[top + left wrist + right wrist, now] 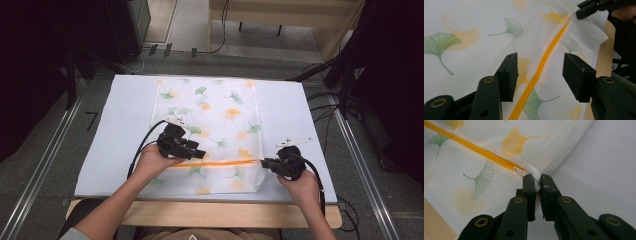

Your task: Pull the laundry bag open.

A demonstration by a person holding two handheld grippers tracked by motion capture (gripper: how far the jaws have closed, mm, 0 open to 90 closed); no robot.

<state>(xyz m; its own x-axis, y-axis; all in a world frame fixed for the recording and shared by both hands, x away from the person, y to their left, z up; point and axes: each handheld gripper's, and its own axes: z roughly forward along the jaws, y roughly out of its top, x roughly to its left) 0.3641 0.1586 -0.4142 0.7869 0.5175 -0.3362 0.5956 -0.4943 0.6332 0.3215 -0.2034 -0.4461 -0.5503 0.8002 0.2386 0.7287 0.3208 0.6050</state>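
Mesh bag (220, 120) with leaf print flat at table (125, 125) centre; right gripper (537, 182) clenched on bag corner by orange zipper (541, 75) end, 4 o'clock; left gripper (540, 75) released, jaws astride zipper, 7 o'clock

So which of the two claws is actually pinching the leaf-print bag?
The right claw, shut on the white mesh bag's corner; the left claw hangs open over the orange zipper.
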